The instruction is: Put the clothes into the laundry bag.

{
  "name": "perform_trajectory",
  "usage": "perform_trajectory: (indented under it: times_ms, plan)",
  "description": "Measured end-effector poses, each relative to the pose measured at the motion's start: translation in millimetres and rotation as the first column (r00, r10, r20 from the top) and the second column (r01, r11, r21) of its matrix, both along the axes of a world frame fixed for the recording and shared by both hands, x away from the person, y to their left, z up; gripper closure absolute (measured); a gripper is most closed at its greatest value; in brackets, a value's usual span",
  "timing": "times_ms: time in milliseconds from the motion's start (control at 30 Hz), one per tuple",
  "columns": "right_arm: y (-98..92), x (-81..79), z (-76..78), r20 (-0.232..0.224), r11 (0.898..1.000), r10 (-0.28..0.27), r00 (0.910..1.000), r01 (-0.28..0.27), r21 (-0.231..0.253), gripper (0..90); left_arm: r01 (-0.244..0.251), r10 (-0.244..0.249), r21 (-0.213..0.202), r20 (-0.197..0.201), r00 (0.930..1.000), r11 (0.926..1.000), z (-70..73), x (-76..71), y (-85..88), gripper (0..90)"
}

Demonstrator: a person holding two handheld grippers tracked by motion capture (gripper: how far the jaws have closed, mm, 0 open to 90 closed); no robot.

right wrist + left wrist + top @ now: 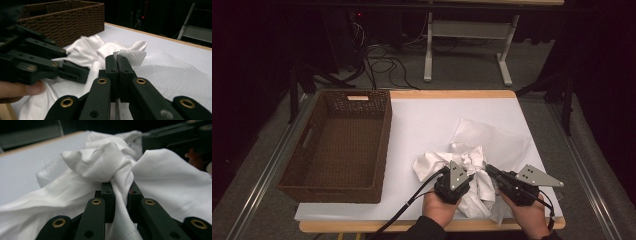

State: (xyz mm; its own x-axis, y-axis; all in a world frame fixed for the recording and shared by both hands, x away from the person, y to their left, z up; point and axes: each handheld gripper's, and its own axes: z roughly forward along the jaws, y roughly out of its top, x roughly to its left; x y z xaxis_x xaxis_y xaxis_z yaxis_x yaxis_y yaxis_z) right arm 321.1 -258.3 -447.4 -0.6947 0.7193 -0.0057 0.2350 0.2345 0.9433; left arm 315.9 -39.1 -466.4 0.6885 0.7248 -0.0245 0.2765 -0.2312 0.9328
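Note:
A crumpled white cloth (434, 162) lies on the white table cover near the front edge, right of centre. My left gripper (467, 165) is shut on a bunched fold of it; in the left gripper view the fold (100, 162) bulges just past the jaws (121, 188). My right gripper (488, 170) reaches in from the right, its jaws pressed together (117, 58) on a thin textured edge of the cloth (132, 56). The two jaw tips sit close together over the pile. A flatter, textured part of the cloth (492, 135) spreads out behind.
An empty brown wicker basket (384, 145) stands on the left side of the table, close to the cloth. The wooden front edge of the table (377, 226) runs just below the hands. A white desk frame (467, 30) and cables lie on the floor beyond.

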Motion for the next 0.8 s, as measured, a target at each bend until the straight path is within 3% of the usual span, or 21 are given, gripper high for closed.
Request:
perform_trajectory:
  times_ms: [67,167,200,233,367,467,500,600,700,800]
  plan:
    - [0.2,0.1,-0.1,0.000,1.000,0.004,1.0000,-0.004,0.001,90.0,0.008,-0.009,0.010,0.012,0.9999,0.9999,0.8,-2.4,-1.1,80.8]
    - [1.8,-0.1,-1.3,-0.007,1.000,0.005,1.0000,-0.005,-0.004,90.0,0.048,-0.051,0.073,0.049,0.9975,0.9962,-1.2,-6.8,-8.5,81.0]
    - [2.4,-0.2,-1.3,-0.005,1.000,0.005,1.0000,-0.006,-0.009,90.0,0.079,-0.086,0.115,0.057,0.9947,0.9902,-4.0,-7.3,-15.1,81.1]
    - [2.4,-0.2,-1.3,-0.005,1.000,0.005,1.0000,-0.006,-0.009,90.0,0.079,-0.086,0.115,0.057,0.9947,0.9902,-4.0,-7.3,-15.1,81.1]
    - [1.7,-0.8,0.0,-0.004,1.000,0.003,1.0000,-0.003,-0.002,90.0,0.132,-0.135,0.172,0.010,0.9907,0.9762,-12.2,-0.8,-27.3,81.1]
    - [1.9,-1.8,1.0,-0.001,1.000,0.011,0.9999,-0.011,0.004,90.0,0.141,-0.140,0.208,-0.016,0.9900,0.9680,-19.9,3.8,-35.6,81.1]
    - [2.2,-3.6,2.6,0.001,1.000,0.018,0.9998,-0.018,0.010,90.0,0.139,-0.130,0.207,-0.056,0.9900,0.9684,-24.4,9.3,-39.4,81.0]
    - [1.8,-6.8,6.4,0.018,0.999,0.031,0.9993,-0.031,0.017,90.0,0.126,-0.112,0.202,-0.079,0.9906,0.9713,-26.9,13.4,-41.5,80.6]
    - [0.4,-9.5,9.2,0.031,0.999,0.039,0.9987,-0.040,0.028,90.0,0.092,-0.071,0.155,-0.137,0.9880,0.9836,-28.4,20.9,-41.5,80.1]
    - [-3.0,-13.2,12.8,0.049,0.998,0.046,0.9978,-0.048,0.038,90.0,0.057,-0.037,0.122,-0.162,0.9861,0.9908,-28.8,24.0,-40.1,79.2]
